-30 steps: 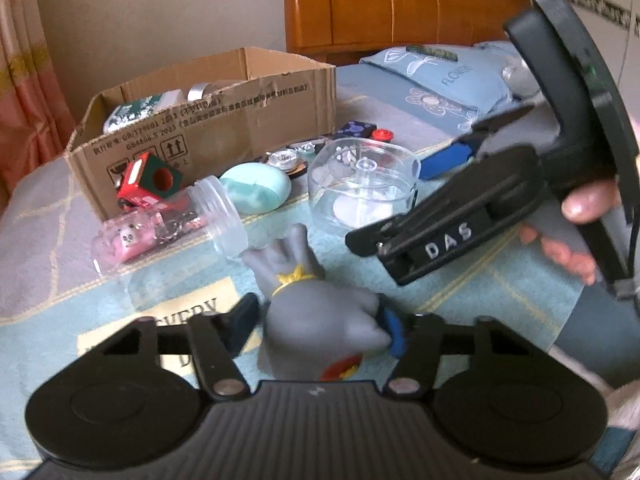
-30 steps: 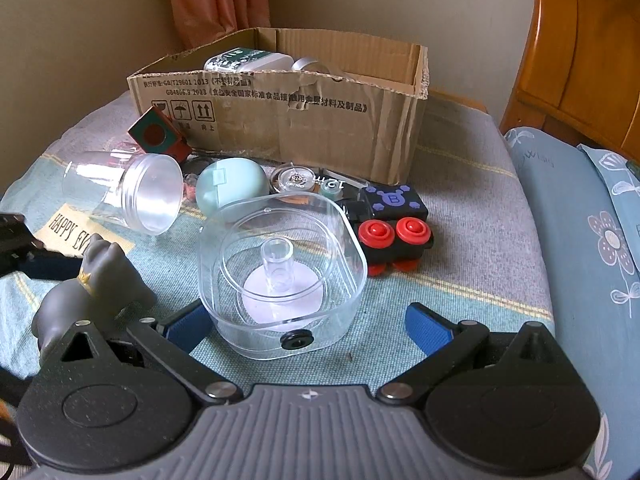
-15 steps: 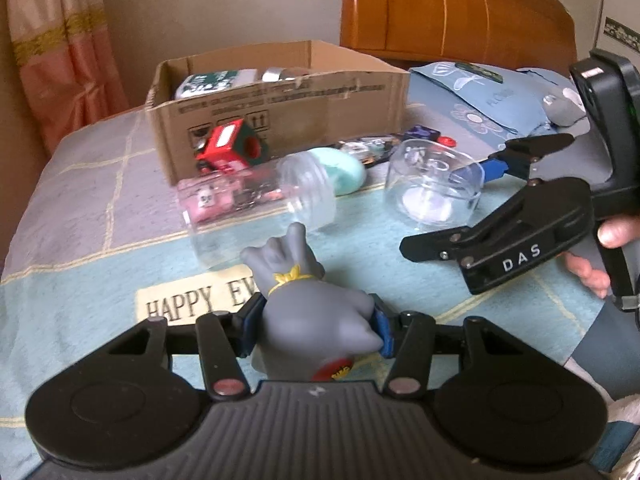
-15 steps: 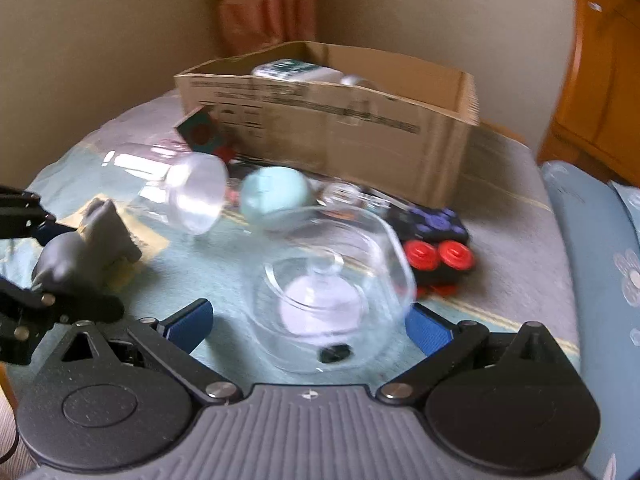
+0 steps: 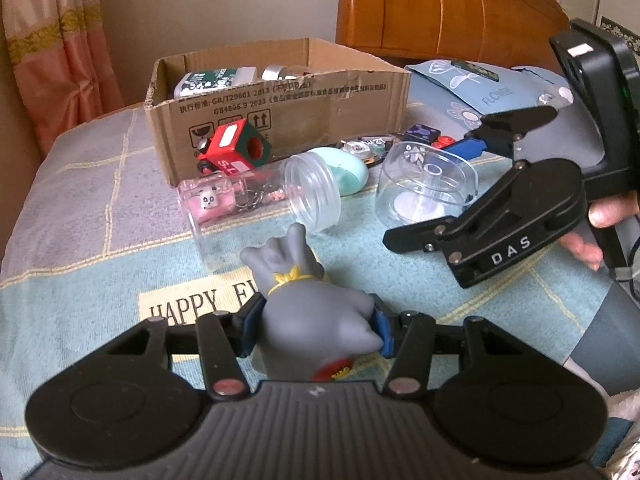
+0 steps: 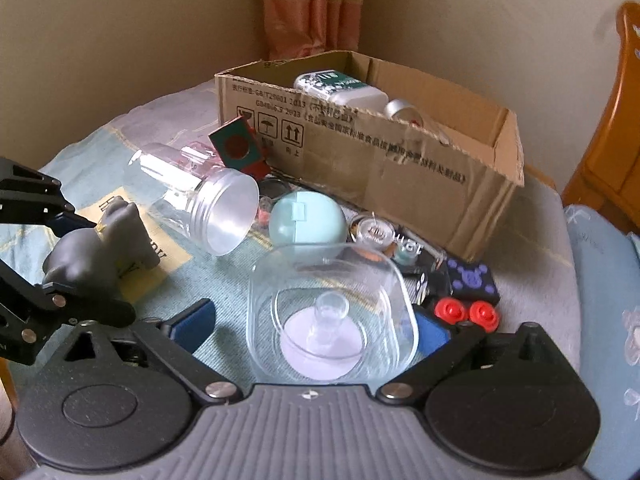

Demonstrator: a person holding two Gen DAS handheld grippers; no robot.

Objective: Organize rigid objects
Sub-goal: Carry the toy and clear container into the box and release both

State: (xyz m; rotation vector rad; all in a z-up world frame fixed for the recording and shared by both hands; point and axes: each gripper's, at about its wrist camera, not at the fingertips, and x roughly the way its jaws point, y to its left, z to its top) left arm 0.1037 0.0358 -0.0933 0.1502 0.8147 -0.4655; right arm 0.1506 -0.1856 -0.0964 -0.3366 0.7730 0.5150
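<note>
Two grabs are now under way: the left gripper [image 5: 316,330], wider a second ago, has clamped the grey toy [image 5: 310,312] on the bed, while the right gripper [image 6: 316,326] is closing around the clear dish [image 6: 332,312], pads not yet pressing. Both can next go to the box [image 6: 400,160].

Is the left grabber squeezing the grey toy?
Touching. The left wrist view shows the left gripper with both blue pads pressed against the sides of the grey toy, with no gap on either side.

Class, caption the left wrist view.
Left gripper grips a grey toy; cardboard box waits behind.
</note>
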